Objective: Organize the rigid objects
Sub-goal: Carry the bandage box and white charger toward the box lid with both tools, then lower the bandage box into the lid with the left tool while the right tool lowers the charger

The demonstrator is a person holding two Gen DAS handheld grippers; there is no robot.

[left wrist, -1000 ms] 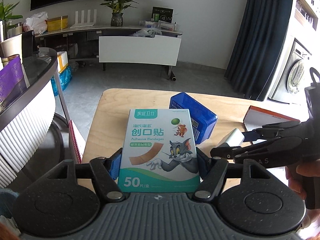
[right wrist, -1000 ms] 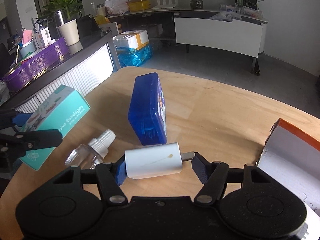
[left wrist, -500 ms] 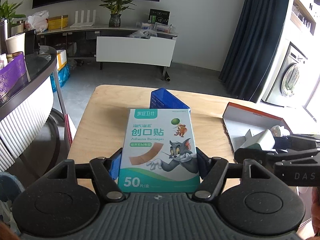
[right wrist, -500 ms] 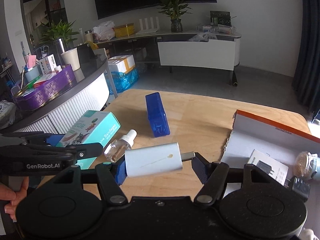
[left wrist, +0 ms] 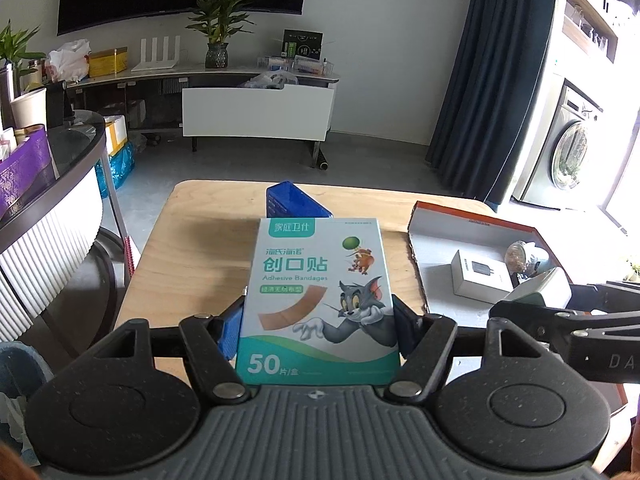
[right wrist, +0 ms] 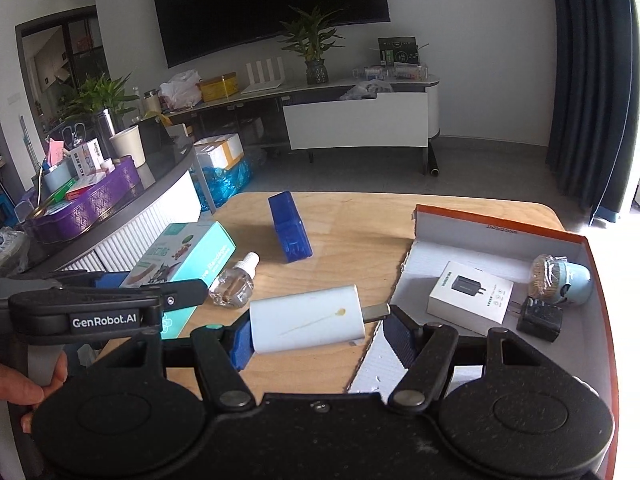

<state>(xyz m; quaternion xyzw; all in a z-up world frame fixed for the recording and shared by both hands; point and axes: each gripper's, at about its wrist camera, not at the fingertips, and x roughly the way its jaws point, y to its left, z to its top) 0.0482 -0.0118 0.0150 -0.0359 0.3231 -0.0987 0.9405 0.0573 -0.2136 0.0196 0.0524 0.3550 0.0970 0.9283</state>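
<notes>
Your left gripper [left wrist: 318,320] is clamped on the adhesive bandage box [left wrist: 318,300], blue pads pressing both long sides, printed face up, held above the bench [left wrist: 200,240] near its left edge. Your right gripper [right wrist: 318,330] is closed on a white charger [right wrist: 306,318], held lengthwise: left pad on its blunt end, right pad at the metal plug tip. It hangs over the near left edge of the open cardboard tray [right wrist: 496,226].

The tray, orange-rimmed, sits at the bench's right side. Inside it: a small white charger carton [right wrist: 470,298] near the middle, a black plug adapter [right wrist: 540,318] just beside the carton, and a pale blue holder of toothpicks [right wrist: 562,280] towards the far right wall.

On bare bench: a blue plastic case [right wrist: 290,230] standing on a long edge, towards the far edge; a clear bottle with white cap [right wrist: 234,284] lying on its side, near the left gripper's fingers.

Your hand [right wrist: 24,390] shows at the left gripper's handle.
</notes>
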